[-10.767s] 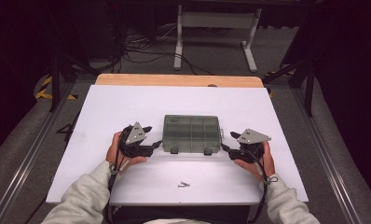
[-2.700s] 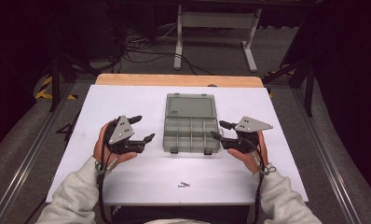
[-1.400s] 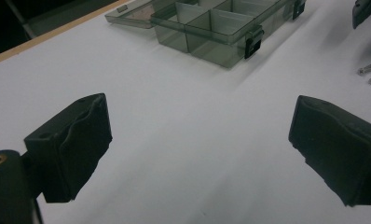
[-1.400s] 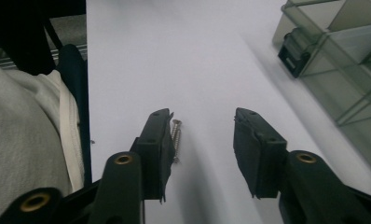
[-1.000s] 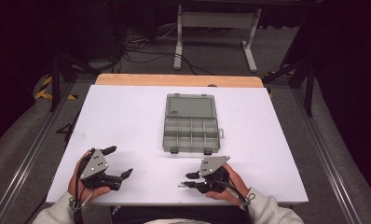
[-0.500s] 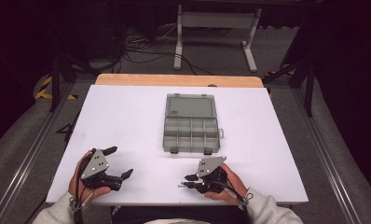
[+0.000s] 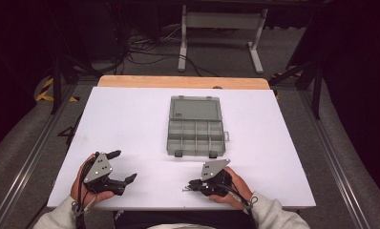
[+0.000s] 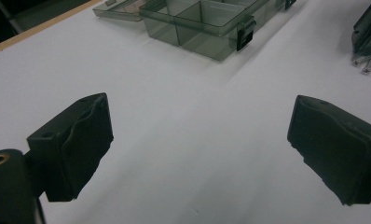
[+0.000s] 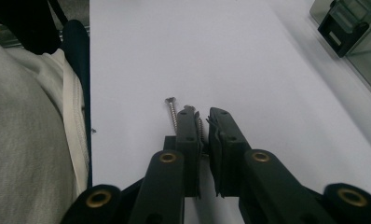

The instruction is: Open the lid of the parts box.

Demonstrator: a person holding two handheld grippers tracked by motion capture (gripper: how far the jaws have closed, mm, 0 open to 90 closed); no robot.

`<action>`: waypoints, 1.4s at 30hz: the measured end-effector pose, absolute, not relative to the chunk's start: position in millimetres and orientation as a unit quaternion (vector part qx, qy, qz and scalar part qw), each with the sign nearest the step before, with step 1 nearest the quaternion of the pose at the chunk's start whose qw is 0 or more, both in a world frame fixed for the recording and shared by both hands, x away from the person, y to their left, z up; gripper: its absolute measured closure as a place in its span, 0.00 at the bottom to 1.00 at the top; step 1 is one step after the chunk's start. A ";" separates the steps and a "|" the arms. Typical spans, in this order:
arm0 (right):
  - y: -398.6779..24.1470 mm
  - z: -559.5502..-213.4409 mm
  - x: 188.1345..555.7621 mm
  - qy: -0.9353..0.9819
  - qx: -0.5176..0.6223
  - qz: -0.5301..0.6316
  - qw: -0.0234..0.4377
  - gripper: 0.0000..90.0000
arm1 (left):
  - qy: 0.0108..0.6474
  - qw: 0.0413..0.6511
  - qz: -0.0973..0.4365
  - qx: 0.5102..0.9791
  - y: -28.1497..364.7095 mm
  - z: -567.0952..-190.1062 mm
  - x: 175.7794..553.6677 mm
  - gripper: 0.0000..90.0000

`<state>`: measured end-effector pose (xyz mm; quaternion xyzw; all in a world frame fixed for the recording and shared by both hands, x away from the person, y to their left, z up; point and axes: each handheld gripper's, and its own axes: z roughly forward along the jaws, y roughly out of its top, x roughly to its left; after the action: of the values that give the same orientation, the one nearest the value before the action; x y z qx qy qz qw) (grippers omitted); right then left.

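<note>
A grey see-through compartment box [image 7: 196, 126] lies open mid-table, its lid [image 7: 195, 109] folded back flat. Near the front edge my right gripper [image 7: 190, 185] points left; its jaws have just been closing and stand almost together [image 9: 203, 112], pinching a small screw [image 9: 200, 127]. A second screw [image 9: 172, 112] lies loose just outside the left jaw. My left gripper [image 7: 125, 165] sits at the front left, its jaws wide apart [image 8: 200, 116] over bare white table. The left gripper view also catches the box [image 8: 207, 23] and the screws [image 8: 363, 65] under the right gripper's tip [image 8: 367, 32].
The white table top [image 7: 131, 119] has a wooden strip [image 7: 178, 81] along its far edge. A latch of the box [image 9: 342, 28] is at the upper right of the right gripper view. A grey sleeve [image 9: 25, 116] fills that view's left side.
The right gripper's jaws have drawn together on the screw. Both hands have kept their places, and the box has not moved.
</note>
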<state>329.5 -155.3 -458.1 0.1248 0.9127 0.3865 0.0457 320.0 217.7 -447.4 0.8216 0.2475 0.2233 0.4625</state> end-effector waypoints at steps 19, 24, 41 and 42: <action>-152.1 -456.2 328.6 0.915 0.127 0.375 0.075 0.98 | 0.247 0.466 0.219 0.821 217.9 -448.0 322.5 0.08; -153.0 -455.1 330.4 0.915 0.128 0.374 0.083 0.98 | 0.249 0.470 0.217 0.819 219.8 -447.9 325.4 0.08; -158.7 -450.5 329.3 0.912 0.130 0.376 0.099 0.98 | 0.241 0.473 0.215 0.820 218.6 -447.2 329.4 0.08; -159.2 -449.9 329.5 0.912 0.131 0.377 0.098 0.98 | 0.241 0.472 0.214 0.820 218.4 -447.4 329.7 0.08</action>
<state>329.5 -159.2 -449.9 0.1310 0.9117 0.3768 0.0978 329.7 218.4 -447.4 0.8204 0.2409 0.2137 0.4724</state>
